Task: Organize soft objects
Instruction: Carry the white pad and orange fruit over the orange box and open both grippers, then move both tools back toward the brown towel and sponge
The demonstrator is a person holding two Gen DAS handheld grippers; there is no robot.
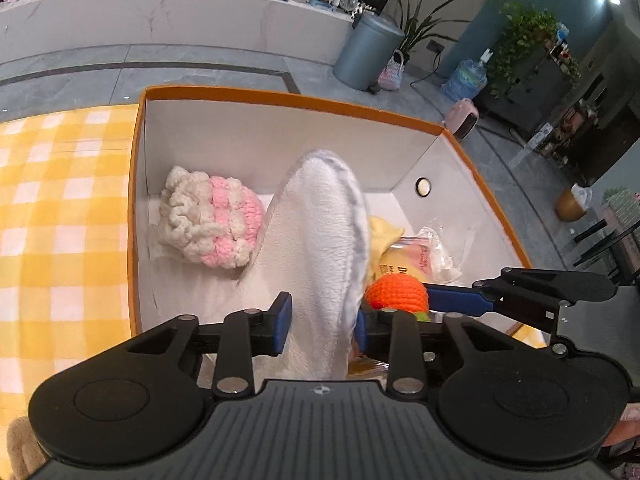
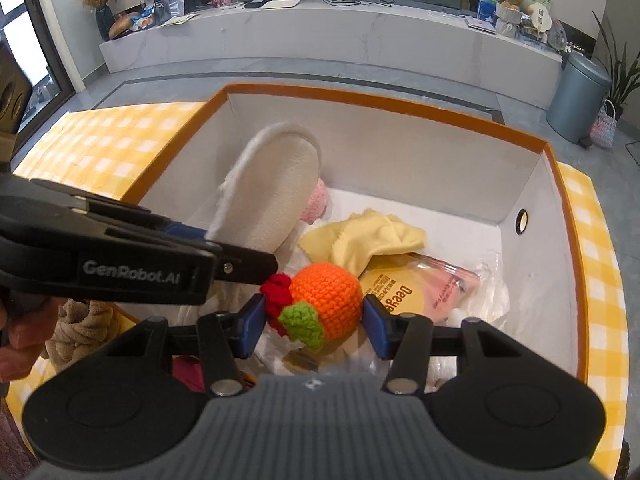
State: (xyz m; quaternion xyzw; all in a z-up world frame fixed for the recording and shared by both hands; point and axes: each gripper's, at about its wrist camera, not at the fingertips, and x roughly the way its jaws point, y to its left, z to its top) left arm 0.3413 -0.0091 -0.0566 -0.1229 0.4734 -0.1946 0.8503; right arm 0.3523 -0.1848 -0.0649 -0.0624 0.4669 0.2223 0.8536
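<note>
Two sets of fingers reached down over the orange-rimmed box (image 1: pixel 138 200) on the checked worktop (image 1: pixel 60 200). Beyond and to the left of the left fingers (image 1: pixel 282 322) lay a pink-and-white crochet piece (image 1: pixel 208 220) on the box floor. Those left fingers stood open. A white fleecy slipper (image 1: pixel 324 240) rose on end between them, its toe pointing away toward the far wall of the box. We saw the left pad just clear of its edge, and could not tell whether the right pad touched it.

Just to their right, the right fingers (image 2: pixel 378 328) were clamped on a crochet orange (image 2: pixel 326 300). One pad pressed the orange body and the other pressed its red trim, inside the box walls. Ahead of the right fingers lay a yellow cloth (image 2: pixel 368 236). A plastic-wrapped packet (image 2: pixel 424 288) sat ahead and to their right, partly under the cloth.
</note>
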